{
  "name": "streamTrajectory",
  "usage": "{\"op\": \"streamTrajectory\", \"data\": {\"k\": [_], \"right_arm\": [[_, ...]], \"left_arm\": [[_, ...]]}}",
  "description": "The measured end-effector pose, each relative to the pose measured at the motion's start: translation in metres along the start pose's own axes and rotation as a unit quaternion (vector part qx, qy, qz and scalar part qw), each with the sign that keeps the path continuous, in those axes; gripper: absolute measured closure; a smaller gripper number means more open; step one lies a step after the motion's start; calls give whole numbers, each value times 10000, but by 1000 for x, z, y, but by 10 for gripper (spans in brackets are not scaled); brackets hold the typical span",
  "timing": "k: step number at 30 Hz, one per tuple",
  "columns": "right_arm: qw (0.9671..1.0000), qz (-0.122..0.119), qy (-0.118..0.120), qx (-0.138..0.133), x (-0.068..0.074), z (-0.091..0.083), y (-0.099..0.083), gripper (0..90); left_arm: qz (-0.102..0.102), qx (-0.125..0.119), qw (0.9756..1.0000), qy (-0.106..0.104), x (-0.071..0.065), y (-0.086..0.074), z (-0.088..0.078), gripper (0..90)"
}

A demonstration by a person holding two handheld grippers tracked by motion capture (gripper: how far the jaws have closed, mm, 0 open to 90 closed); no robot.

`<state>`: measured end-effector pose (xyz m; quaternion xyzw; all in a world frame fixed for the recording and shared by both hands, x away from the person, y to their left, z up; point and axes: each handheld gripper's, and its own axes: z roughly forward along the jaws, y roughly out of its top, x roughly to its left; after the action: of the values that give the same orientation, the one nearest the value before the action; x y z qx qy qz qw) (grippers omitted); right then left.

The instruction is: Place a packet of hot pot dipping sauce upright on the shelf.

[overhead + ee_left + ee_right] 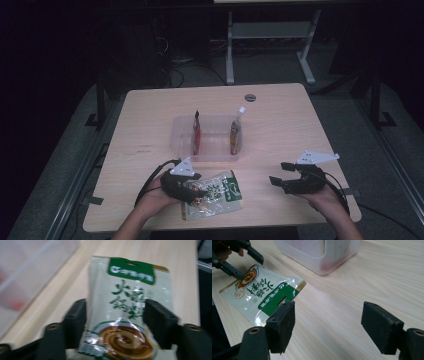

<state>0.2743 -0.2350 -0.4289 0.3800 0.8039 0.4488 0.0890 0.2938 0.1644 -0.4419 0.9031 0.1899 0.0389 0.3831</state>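
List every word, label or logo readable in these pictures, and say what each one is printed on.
"火锅" – my best reading of the first large green characters on the flat white-and-green foil snack pouch; the rest are too blurred.
White brand lettering and round logo on the pouch's green top band: too blurred to read.
The two upright sachets in the clear plastic bin: print too small to read.

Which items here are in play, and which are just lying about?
In play:
- green-and-white sachet, flat on the table
- left tongs, open astride the sachet
- clear bin, holding two upright sachets

Lying about:
- right tongs, open, over bare table
- grey disc at the far edge
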Motion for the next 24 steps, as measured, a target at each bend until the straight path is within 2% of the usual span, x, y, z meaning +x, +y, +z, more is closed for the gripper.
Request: {"op": "streamTrajectory", "data": {"k": [1, 6, 9, 10, 11, 14, 17, 18, 19, 21, 24], "right_arm": [[10000, 4, -1, -2, 0, 0, 0, 267], [10000, -2, -4, -18, -1, 0, 0, 267], [10000, -4, -4, -15, -1, 0, 0, 266], [10000, -13, -8, -10, -2, 0, -1, 267], [10000, -15, -10, -6, -2, 0, -1, 267], [10000, -17, -14, -7, -2, 0, -1, 267], [10000, -15, -16, -3, -1, 0, 0, 267], [10000, -17, -11, 2, -1, 0, 0, 267], [10000, -16, -11, 7, -1, 0, 0, 267], [10000, -15, -11, 13, -1, 0, 0, 267], [10000, -12, -13, 19, -1, 0, 0, 267]], "left_arm": [[-48, -42, 10000, -14, 1, -1, 0, 337], [-11, 263, 9996, -77, 7, -9, 4, 244], [36, 356, 9993, -105, 8, -12, 5, 223], [18, 422, 9991, -96, 9, -14, 7, 182], [28, 470, 9987, -182, 10, -15, 7, 182], [-18, 491, 9985, -261, 10, -17, 9, 182], [-15, 509, 9984, -243, 10, -18, 9, 181], [43, 492, 9986, -212, 8, -18, 10, 190], [43, 492, 9986, -212, 8, -18, 10, 202], [180, 538, 9982, -197, 5, -18, 9, 230], [236, 541, 9980, -220, 2, -17, 8, 322]]}}
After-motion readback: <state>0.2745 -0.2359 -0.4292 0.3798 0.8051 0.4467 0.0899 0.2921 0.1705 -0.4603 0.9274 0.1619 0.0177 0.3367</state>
